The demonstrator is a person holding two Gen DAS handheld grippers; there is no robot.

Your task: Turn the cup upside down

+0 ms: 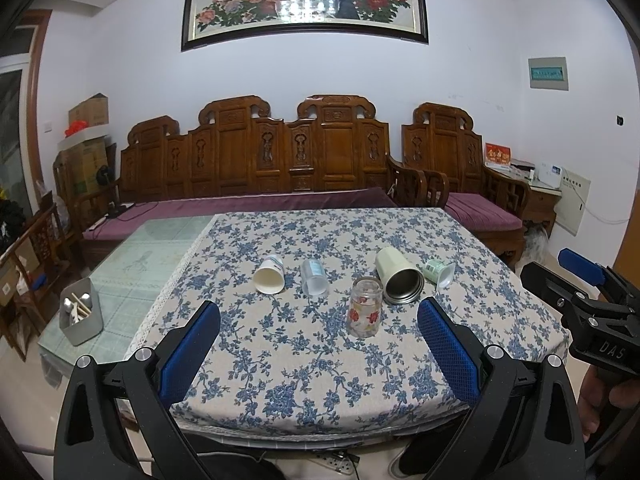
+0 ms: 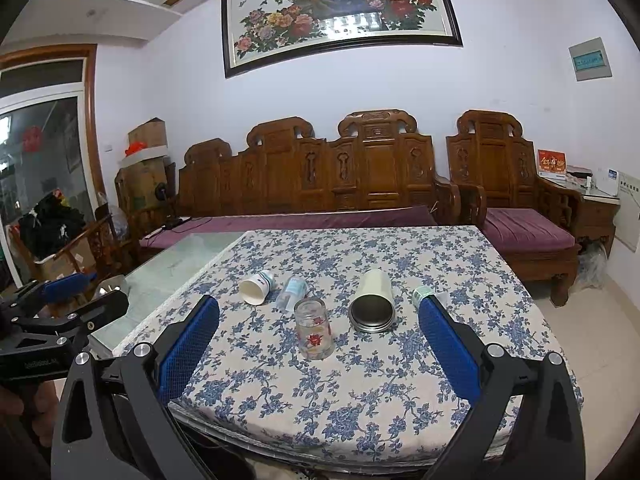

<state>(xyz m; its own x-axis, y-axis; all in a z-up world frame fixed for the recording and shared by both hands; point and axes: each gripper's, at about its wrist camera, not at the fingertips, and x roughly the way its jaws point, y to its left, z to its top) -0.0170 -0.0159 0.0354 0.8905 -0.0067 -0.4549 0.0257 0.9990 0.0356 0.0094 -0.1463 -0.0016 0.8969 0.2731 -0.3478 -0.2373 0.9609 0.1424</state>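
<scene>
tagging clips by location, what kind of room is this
Most likely a home living room: a carved wooden sofa with purple cushions, a framed peacock painting above it, and a table under a floral tablecloth.

Both fisheye views look forward from the near edge of the surface [image 1: 320,360], facing the wooden sofa [image 1: 256,160] and the painting [image 2: 340,12]. The left wrist view sits leftward, the right wrist view rightward; both share the cups and each other's hand-held gripper.
</scene>
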